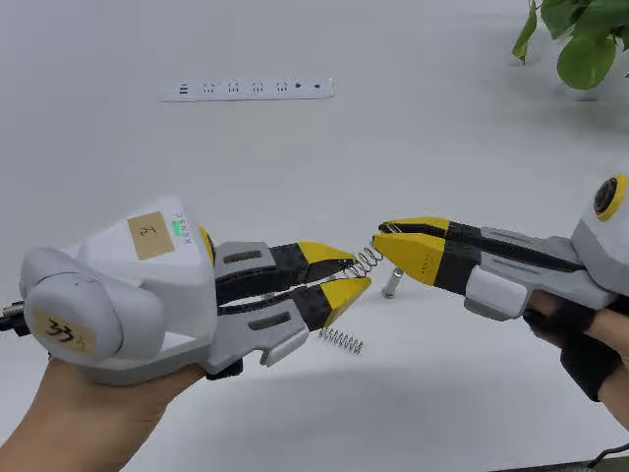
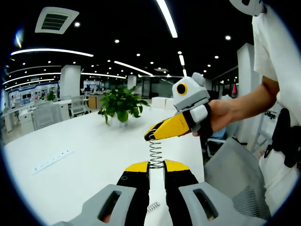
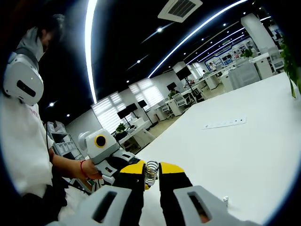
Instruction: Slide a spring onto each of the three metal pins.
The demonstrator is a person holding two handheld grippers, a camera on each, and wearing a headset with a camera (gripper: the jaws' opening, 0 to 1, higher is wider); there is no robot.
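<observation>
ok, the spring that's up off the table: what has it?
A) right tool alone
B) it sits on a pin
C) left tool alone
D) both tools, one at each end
D: the spring runs from the left tool to the right tool, and each gripper view shows it between that tool's jaws. A second spring lies on the table, and the pin stands bare.

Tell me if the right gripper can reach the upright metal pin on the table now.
Probably reach it, not grasp it: the upright metal pin stands unobstructed near the right gripper, but its jaws are shut on the coiled wire spring that the left gripper also holds.
</observation>
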